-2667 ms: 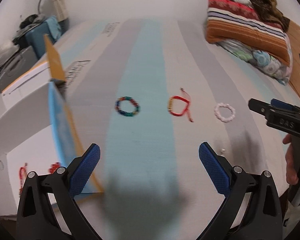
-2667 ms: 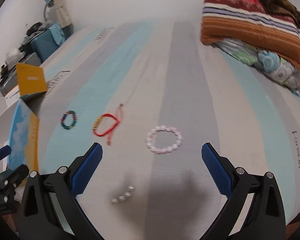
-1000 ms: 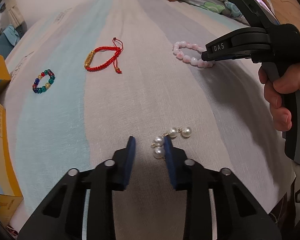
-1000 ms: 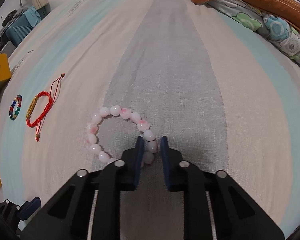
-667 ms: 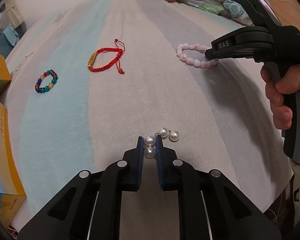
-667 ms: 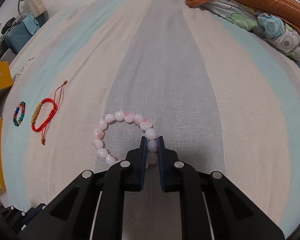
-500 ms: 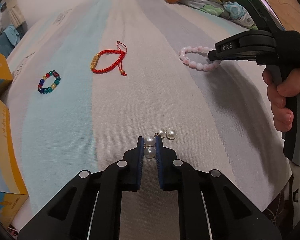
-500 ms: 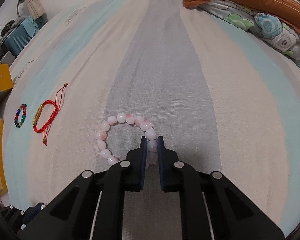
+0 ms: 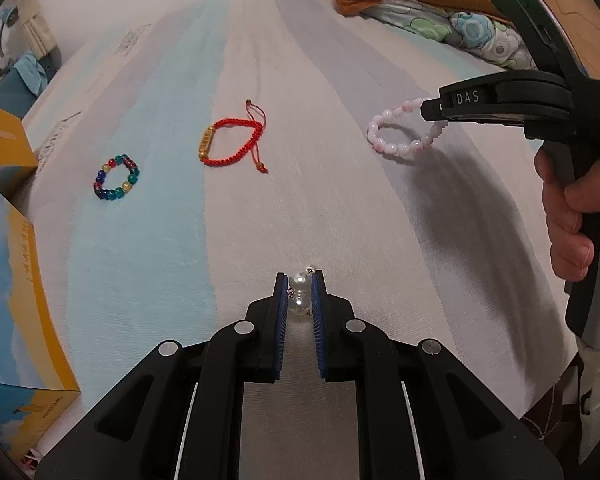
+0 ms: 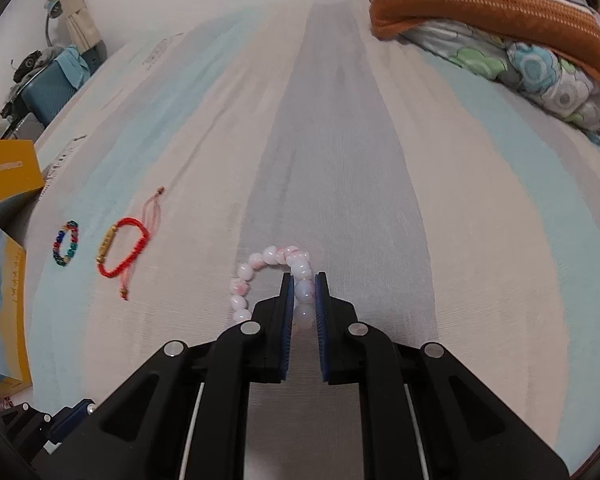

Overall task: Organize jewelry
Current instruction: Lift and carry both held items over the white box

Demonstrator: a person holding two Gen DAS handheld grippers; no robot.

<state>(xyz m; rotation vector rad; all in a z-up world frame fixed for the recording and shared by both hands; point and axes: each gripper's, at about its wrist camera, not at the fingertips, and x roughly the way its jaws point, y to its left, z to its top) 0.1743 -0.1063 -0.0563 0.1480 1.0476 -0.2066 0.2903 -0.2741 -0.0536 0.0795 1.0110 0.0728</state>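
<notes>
My left gripper [image 9: 300, 294] is clamped on the pearl earrings [image 9: 299, 291] just above the bed [image 9: 340, 208]. My right gripper [image 10: 303, 296] pinches the pink bead bracelet [image 10: 260, 270], its loop hanging free; the red cord bracelet [image 9: 230, 148] and multicoloured bead bracelet [image 9: 116, 178] lie farther left.

Black plastic grippers [image 9: 300, 286] with blue ribbed pads [image 9: 281, 320], silver screws; "DAS" in white and a green LED on the right gripper [image 9: 432, 110]; bare-skinned hand [image 9: 572, 216].
</notes>
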